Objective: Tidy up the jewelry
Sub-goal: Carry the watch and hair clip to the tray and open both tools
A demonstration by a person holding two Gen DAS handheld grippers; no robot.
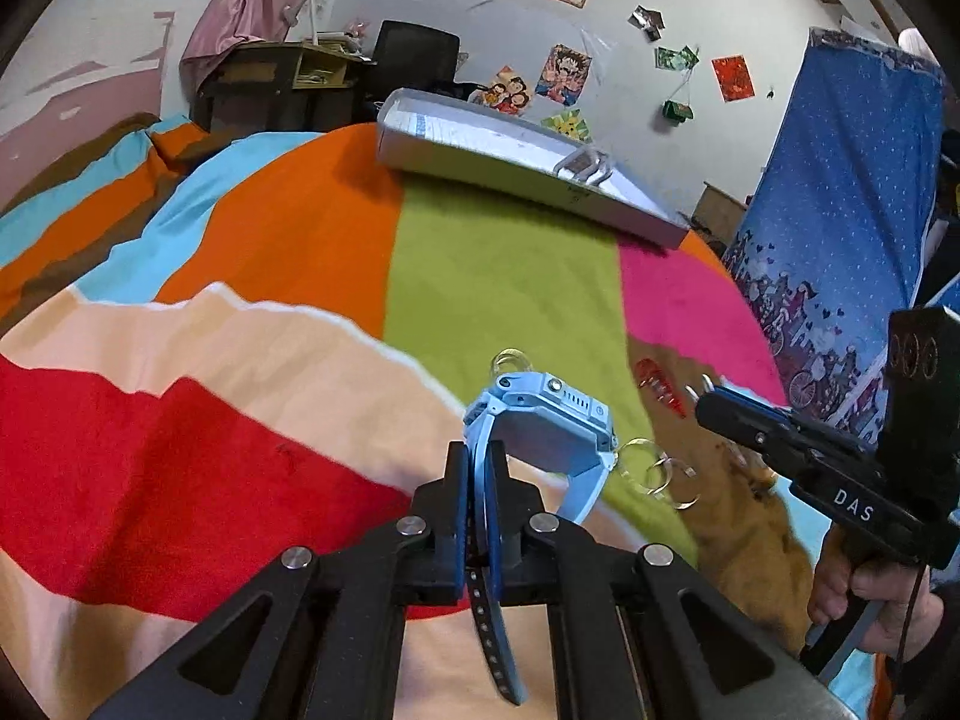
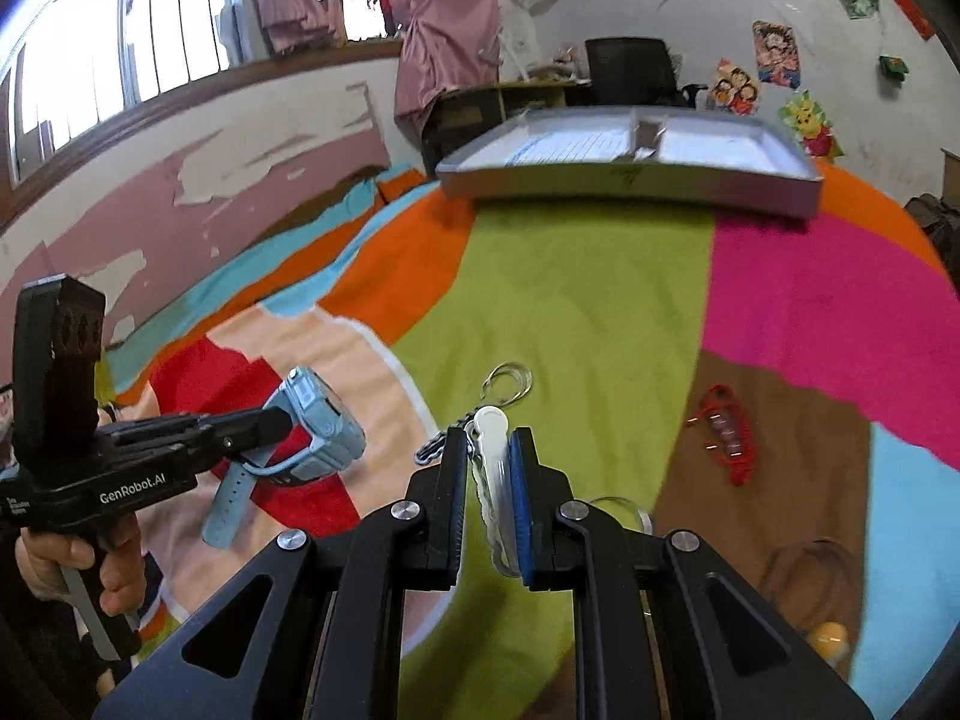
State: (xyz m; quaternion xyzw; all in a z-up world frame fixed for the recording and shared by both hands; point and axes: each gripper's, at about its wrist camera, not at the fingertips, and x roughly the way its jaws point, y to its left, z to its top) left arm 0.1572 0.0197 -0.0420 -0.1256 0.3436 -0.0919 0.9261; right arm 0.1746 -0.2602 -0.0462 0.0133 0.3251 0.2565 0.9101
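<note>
Walls: white above, peeling pink paint (image 2: pixel 198 222) below, posters (image 1: pixel 564 73) taped up.
Window: barred window (image 2: pixel 108 30) upper left, daylight through it.
Curtain: pink curtain (image 2: pixel 444 30).
Furniture: wooden desk (image 1: pixel 282 84), black chair (image 2: pixel 630 69).
Bed: striped multicoloured blanket (image 1: pixel 492 264).

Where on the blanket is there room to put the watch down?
Free: the green stripe between the clear rings and the grey box, and the pink patch. Crowded: near the claws, with rings and the red bracelet.
</note>
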